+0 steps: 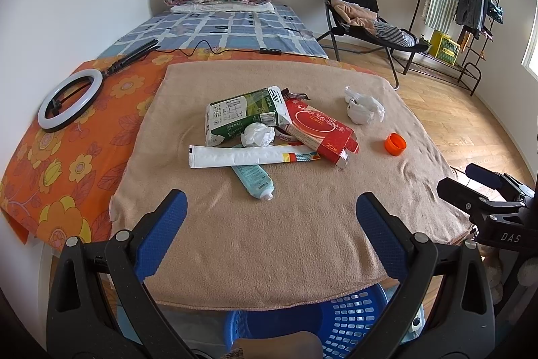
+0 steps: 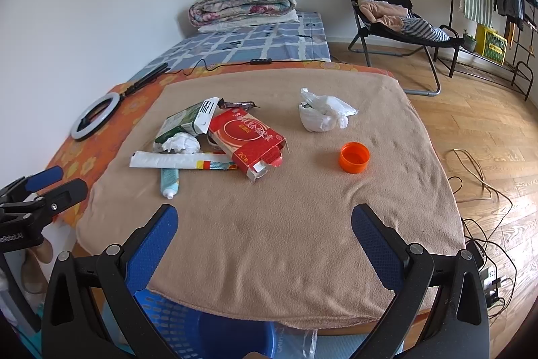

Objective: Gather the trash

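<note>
1. The trash lies on a tan fleece blanket (image 1: pixel 269 241) spread over the table, with a blue perforated plastic basket (image 1: pixel 349 322) below its near edge, probably the bin.
2. The green-and-white milk carton (image 1: pixel 242 115), at about 11 o'clock from the blanket's middle, looks empty, light and crushable. Its long axis runs roughly 8 to 2 o'clock; I would pinch across its narrow sides.
3. The red cardboard box (image 2: pixel 247 140) leans against it, open flaps toward 5 o'clock. It is stiff but thin, so grip mid-body.
4. The long white plastic wrapper (image 1: pixel 242 155) lies 9 to 3 o'clock, limp and slippery.
5. The pale teal tube (image 1: pixel 257 182) points its nozzle to 5 o'clock, soft and squeezable.
6. The knotted white plastic bag (image 2: pixel 322 115) sits at 1 o'clock, soft; take the bunched top.
7. The crumpled white tissue (image 1: pixel 257 135) is featherlight.
8. The orange bottle cap (image 2: pixel 354 157), at 3 o'clock, open side up, is rigid; grip its rim.
9. The left gripper (image 1: pixel 270 217) and right gripper (image 2: pixel 264 231) both hover spread wide, holding nothing.
</note>
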